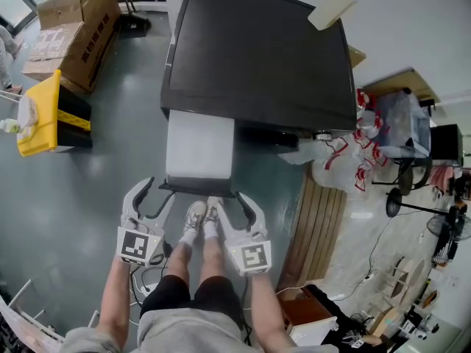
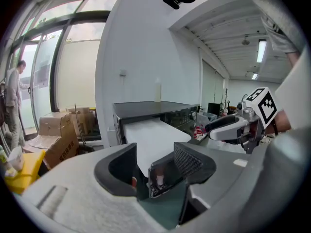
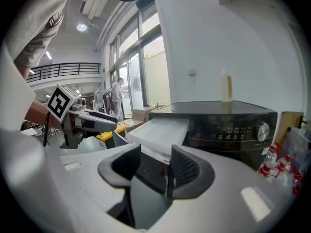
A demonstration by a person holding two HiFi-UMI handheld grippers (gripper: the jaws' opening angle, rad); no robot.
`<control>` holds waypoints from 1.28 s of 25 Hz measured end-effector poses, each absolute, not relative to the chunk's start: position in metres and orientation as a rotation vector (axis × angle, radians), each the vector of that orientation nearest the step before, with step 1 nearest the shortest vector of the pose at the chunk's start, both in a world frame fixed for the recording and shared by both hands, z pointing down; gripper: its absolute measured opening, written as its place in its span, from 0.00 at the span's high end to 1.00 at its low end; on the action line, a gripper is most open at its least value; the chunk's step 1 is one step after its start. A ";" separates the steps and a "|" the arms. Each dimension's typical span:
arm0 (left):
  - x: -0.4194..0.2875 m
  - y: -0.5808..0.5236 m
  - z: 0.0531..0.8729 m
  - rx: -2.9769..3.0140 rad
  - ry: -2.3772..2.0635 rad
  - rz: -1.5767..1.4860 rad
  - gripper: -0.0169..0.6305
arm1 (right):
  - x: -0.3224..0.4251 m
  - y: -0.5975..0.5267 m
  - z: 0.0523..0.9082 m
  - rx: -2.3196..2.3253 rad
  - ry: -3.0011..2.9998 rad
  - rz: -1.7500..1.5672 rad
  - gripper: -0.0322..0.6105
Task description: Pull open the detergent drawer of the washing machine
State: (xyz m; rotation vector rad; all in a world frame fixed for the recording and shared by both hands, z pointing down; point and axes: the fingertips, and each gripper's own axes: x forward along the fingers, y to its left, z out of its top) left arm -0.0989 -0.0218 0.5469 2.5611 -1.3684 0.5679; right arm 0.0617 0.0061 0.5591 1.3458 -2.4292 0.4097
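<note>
From above, the front of the washing machine (image 1: pixel 257 50) is hidden under its black top, and the white detergent drawer (image 1: pixel 200 145) shows only a flat pale surface, so its compartments cannot be made out. The drawer stands pulled out of the machine toward the person, on the machine's left part. The hands themselves are covered by the marker cubes; only the forearms (image 1: pixel 118 285) show, one on each side of the person's legs. A pale bottle (image 3: pixel 226 87) stands on the machine's top. On the floor, cardboard boxes (image 1: pixel 73 28) and a yellow bin (image 1: pixel 40 116) lie to the left, white plastic bags (image 1: pixel 346 160) with red print and a wooden slatted panel (image 1: pixel 320 226) to the right. The person's shoes (image 1: pixel 202 218) are just below the drawer's dark front edge. Both grippers point forward and a little down, side by side. The left gripper (image 2: pixel 154 155) has its jaws apart with the drawer's front left corner between them, not pressed. The right gripper (image 3: pixel 154 161) also has its jaws apart around the drawer's dark front on the other side.
</note>
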 end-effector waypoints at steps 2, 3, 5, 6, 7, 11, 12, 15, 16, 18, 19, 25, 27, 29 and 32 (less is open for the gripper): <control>-0.096 -0.026 0.534 2.578 -1.383 0.541 0.59 | 0.063 0.003 0.550 1.353 -2.432 0.379 0.64; -0.094 -0.027 0.527 2.588 -1.388 0.528 0.59 | 0.064 0.001 0.544 1.360 -2.433 0.367 0.64; -0.091 -0.031 0.513 2.607 -1.396 0.506 0.59 | 0.066 -0.004 0.530 1.379 -2.435 0.344 0.64; -0.090 -0.033 0.506 2.616 -1.401 0.492 0.59 | 0.067 -0.007 0.523 1.395 -2.433 0.336 0.64; -0.090 -0.035 0.498 2.623 -1.408 0.475 0.60 | 0.069 -0.011 0.515 1.416 -2.430 0.327 0.64; -0.091 -0.049 0.461 2.626 -1.468 0.401 0.62 | 0.081 -0.026 0.482 1.499 -2.424 0.272 0.64; -0.092 -0.052 0.452 2.630 -1.487 0.399 0.63 | 0.084 -0.030 0.472 1.517 -2.421 0.253 0.64; -0.095 -0.057 0.426 2.661 -1.521 0.413 0.66 | 0.092 -0.039 0.442 1.582 -2.405 0.186 0.67; -0.097 -0.058 0.417 2.667 -1.538 0.403 0.67 | 0.095 -0.041 0.432 1.603 -2.402 0.167 0.67; -0.101 -0.060 0.401 2.669 -1.584 0.356 0.69 | 0.100 -0.044 0.414 1.641 -2.403 0.133 0.67; -0.103 -0.062 0.393 2.671 -1.602 0.335 0.70 | 0.103 -0.046 0.405 1.658 -2.404 0.116 0.68; -0.112 -0.065 0.351 2.670 -1.677 0.268 0.79 | 0.110 -0.048 0.360 1.760 -2.412 0.056 0.75; -0.114 -0.062 0.340 2.672 -1.687 0.245 0.82 | 0.110 -0.043 0.353 1.776 -2.416 0.060 0.78; -0.114 -0.060 0.330 2.677 -1.692 0.212 0.85 | 0.109 -0.039 0.348 1.785 -2.424 0.053 0.80; -0.116 -0.057 0.321 2.685 -1.697 0.200 0.88 | 0.106 -0.030 0.347 1.806 -2.423 0.047 0.83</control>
